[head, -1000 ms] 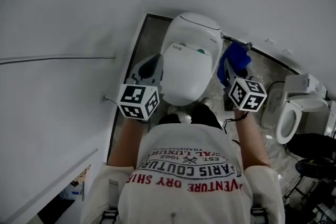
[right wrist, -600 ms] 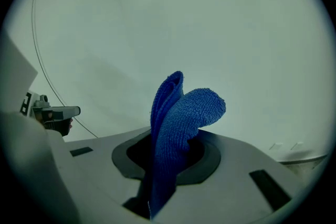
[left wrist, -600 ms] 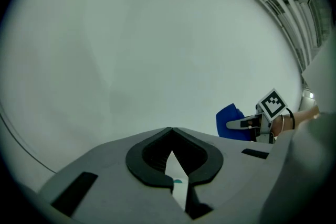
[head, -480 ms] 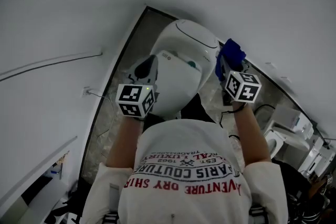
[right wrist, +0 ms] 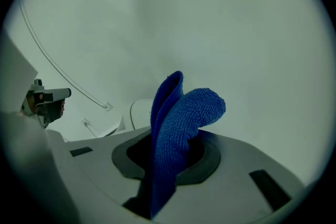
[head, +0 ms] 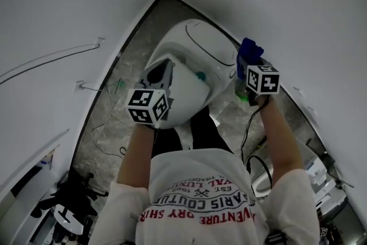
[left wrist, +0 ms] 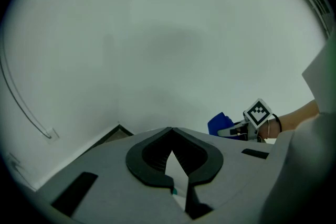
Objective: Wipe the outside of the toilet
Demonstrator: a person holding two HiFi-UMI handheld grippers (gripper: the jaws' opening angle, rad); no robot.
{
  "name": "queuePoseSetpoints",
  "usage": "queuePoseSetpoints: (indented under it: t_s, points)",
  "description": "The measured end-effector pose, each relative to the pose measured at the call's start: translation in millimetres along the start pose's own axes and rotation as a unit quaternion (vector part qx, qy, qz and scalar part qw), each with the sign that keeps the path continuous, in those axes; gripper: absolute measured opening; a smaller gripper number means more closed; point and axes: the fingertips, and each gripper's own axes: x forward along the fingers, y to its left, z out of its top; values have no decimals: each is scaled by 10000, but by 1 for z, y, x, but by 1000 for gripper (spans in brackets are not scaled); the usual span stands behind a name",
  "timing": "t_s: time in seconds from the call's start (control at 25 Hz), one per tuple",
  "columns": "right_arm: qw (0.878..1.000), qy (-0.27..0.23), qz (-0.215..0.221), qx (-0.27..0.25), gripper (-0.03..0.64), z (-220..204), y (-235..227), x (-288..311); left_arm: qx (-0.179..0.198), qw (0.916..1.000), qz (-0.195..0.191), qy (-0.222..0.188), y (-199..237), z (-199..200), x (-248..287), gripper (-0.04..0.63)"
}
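My right gripper (right wrist: 169, 162) pinches the blue cloth (right wrist: 181, 118), which is folded and sticks up past the jaws. It looks soft, light and floppy, so I judge this hold low on the fold is fine and the free end does the wiping. My left gripper (left wrist: 171, 134) is pressed together, empty. The toilet (head: 186, 69) is at 12 o'clock between both grippers, cloth off its 3 o'clock side. Its shell looks hard, glossy and fixed, probably slick: press, don't grab
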Motion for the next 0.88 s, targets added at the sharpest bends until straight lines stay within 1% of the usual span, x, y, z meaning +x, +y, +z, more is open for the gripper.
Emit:
queuePoseSetpoints:
  t_s: [0.08,0.24,0.4,0.52,0.6,0.68,0.88]
  points:
    - [9996,207,169,-55,72,-4,-9,28,-157,9997,169,70,10,-15,16,8]
    - [9979,519,354,-135,72,-11,-20,74,-193,9988,386,232,29,-46,42,8]
    - [9956,733,552,-165,72,-15,-20,100,-229,9983,436,296,40,-66,62,8]
    - [9932,811,788,-281,72,-12,-7,116,-267,9984,432,254,47,-73,76,8]
    - [9914,879,855,-462,72,-6,3,126,-346,9984,412,165,51,-75,84,8]
    - [9897,930,807,-734,72,0,13,134,-424,9983,388,90,55,-77,89,8]
    - [9815,817,709,-1577,72,17,35,147,-560,9978,360,-60,70,-84,98,8]
